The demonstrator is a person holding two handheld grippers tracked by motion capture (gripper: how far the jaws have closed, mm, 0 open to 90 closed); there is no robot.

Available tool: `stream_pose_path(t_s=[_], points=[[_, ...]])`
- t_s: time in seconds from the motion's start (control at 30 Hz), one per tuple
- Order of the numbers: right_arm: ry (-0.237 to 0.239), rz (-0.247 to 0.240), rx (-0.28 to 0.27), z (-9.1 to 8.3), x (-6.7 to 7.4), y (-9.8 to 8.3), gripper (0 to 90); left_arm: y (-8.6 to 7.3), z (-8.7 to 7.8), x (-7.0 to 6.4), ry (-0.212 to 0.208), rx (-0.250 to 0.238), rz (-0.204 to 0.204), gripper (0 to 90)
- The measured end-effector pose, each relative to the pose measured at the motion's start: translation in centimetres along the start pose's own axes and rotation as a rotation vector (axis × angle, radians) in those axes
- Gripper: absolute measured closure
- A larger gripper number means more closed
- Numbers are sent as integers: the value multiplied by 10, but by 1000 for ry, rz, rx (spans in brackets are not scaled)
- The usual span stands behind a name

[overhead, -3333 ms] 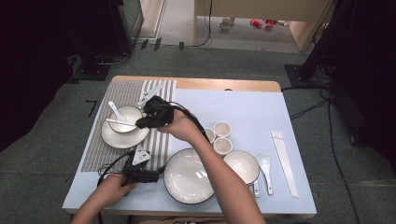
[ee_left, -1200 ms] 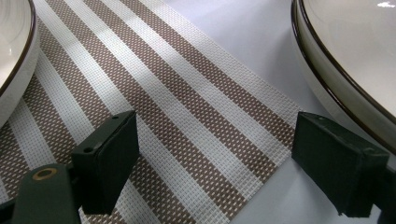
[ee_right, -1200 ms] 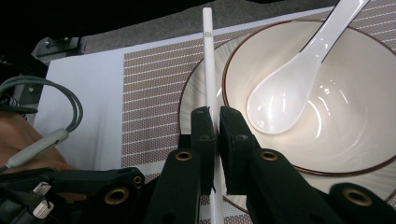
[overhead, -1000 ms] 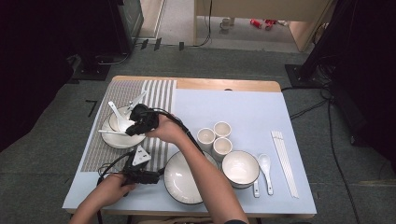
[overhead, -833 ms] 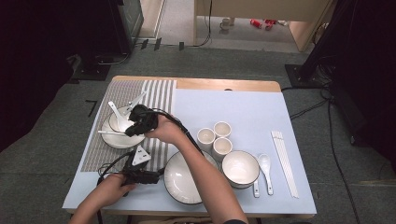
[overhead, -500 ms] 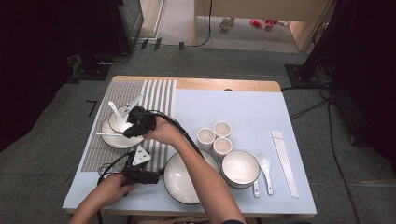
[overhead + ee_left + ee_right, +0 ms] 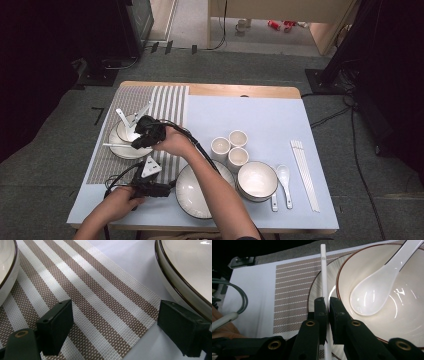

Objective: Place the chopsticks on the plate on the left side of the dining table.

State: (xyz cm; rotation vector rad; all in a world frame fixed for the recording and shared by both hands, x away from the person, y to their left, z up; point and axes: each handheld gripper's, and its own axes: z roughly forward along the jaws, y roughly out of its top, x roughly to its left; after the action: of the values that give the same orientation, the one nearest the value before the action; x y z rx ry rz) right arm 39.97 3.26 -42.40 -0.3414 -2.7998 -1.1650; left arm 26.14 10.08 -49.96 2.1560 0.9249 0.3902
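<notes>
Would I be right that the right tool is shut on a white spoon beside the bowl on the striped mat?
Not quite: the right tool is shut on a white chopstick. The spoon lies loose inside the bowl, as the right gripper view shows.

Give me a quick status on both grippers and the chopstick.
Right gripper shut on chopstick, over plate beside bowl. Left gripper open, empty, over placemat. Nothing in the way.

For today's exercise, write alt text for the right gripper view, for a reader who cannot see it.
The right tool is shut on a white chopstick that runs up over the rim of a plate. Beside it, on the plate, stands a bowl with a white spoon in it, all on a striped placemat.
</notes>
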Motion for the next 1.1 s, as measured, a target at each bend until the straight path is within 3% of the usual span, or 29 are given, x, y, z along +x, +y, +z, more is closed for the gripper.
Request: stream_pose_path(t_s=[0.33, 0.47, 0.73, 1.1], points=[[21, 25, 2, 7, -5, -5, 852, 0, 0, 0, 1, 1, -3, 137], [29, 19, -2, 10, -5, -6, 852, 0, 0, 0, -3, 0, -7, 138], [15, 6, 43, 18, -3, -8, 852, 0, 0, 0, -1, 1, -4, 137], [24, 7, 45, 30, -4, -11, 852, 0, 0, 1, -4, 2, -4, 137]])
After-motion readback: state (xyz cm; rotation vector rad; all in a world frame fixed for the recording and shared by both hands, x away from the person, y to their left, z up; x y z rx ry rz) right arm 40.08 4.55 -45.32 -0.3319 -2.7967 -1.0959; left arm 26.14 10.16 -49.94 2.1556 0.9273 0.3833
